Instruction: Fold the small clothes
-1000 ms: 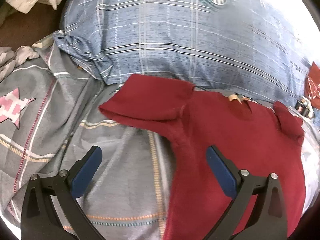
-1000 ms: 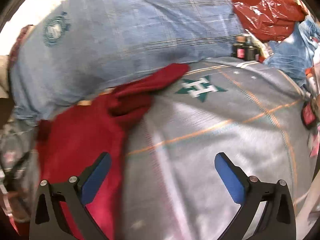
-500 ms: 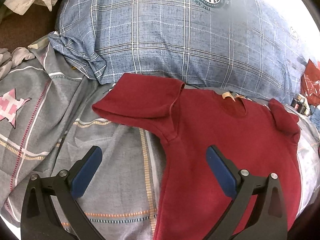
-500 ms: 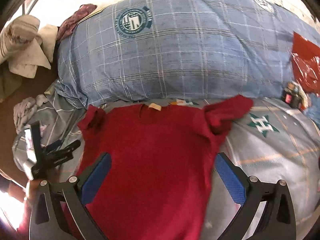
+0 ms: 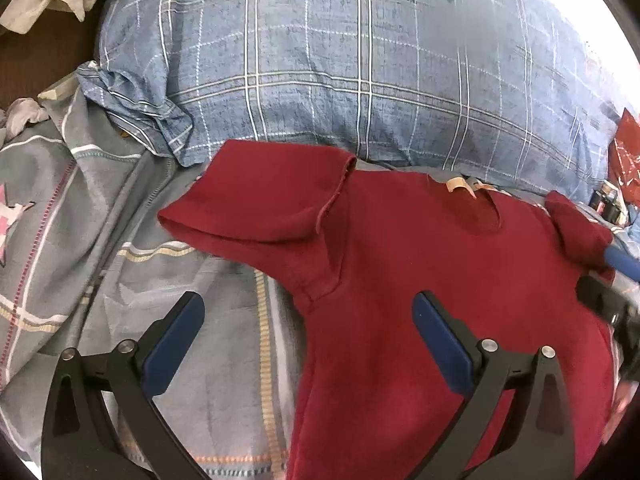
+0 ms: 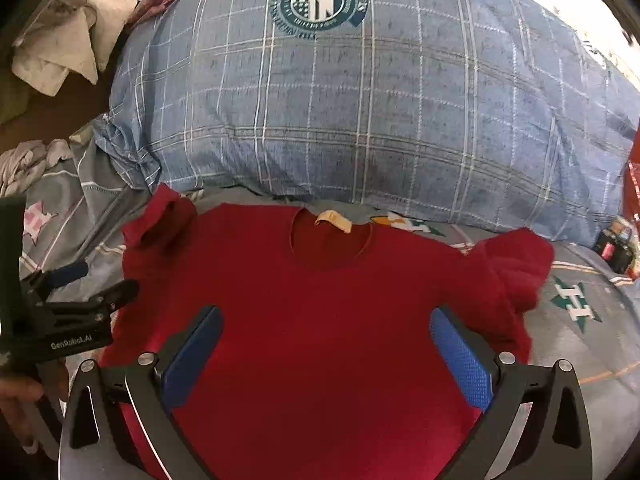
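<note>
A small dark red T-shirt (image 6: 320,300) lies flat on the grey bedspread, neck toward the pillow, tan label at the collar. Its left sleeve (image 5: 260,212) spreads out toward the left; its right sleeve (image 6: 516,268) is bunched up. My left gripper (image 5: 308,328) hovers open over the shirt's left shoulder and side, nothing between its blue pads. My right gripper (image 6: 326,340) hangs open above the middle of the shirt's body, also holding nothing. The left gripper (image 6: 76,284) shows at the left edge of the right wrist view.
A large blue plaid pillow (image 6: 360,120) with a round crest lies just behind the shirt. The grey patterned bedspread (image 5: 120,260) is rumpled at the left. Crumpled pale cloth (image 6: 60,52) sits at the far left, a red bag (image 5: 624,152) and small dark bottles (image 6: 612,244) at the right.
The right gripper has swung left from the shirt's right sleeve to above its centre. The left gripper has edged slightly closer to the left sleeve. Both stayed open.
</note>
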### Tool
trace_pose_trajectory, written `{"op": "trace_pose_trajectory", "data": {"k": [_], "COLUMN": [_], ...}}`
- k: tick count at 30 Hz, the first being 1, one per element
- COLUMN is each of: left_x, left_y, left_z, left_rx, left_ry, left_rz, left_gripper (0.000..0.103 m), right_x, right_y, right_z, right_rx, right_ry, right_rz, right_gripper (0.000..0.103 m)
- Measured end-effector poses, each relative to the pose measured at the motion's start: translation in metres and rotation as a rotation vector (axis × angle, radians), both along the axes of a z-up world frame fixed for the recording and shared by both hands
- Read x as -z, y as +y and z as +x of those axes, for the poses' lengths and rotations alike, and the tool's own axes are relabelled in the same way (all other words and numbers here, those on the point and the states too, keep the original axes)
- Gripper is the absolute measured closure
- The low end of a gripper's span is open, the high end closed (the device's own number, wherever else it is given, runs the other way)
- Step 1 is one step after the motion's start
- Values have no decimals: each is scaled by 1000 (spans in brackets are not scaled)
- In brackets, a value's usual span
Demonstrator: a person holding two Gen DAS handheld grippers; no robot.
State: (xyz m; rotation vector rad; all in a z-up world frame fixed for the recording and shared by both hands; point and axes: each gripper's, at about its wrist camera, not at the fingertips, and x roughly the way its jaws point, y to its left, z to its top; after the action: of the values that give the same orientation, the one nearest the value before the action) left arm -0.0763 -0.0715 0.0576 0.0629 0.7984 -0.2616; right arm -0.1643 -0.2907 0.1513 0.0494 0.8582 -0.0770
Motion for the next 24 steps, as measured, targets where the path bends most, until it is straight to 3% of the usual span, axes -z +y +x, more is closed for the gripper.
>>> {"op": "trace_pose_trajectory", "data": {"k": [6,15,24], "left_x": [8,16,14], "left_y": [-8,-11,-12], "left_z": [11,20,18], "left_rx": [-3,-6,-4], "left_ry": [12,43,30], "left_rz": [31,44,42], "left_gripper": [0,0,0], "right_x": [25,13,22], "right_y": [4,19,15], "right_z": [7,8,11], "right_rx": [-44,-77,-31], "right_ry": [18,-92,-35], "right_rz": [15,-39,-36], "right_gripper": [1,0,0]}}
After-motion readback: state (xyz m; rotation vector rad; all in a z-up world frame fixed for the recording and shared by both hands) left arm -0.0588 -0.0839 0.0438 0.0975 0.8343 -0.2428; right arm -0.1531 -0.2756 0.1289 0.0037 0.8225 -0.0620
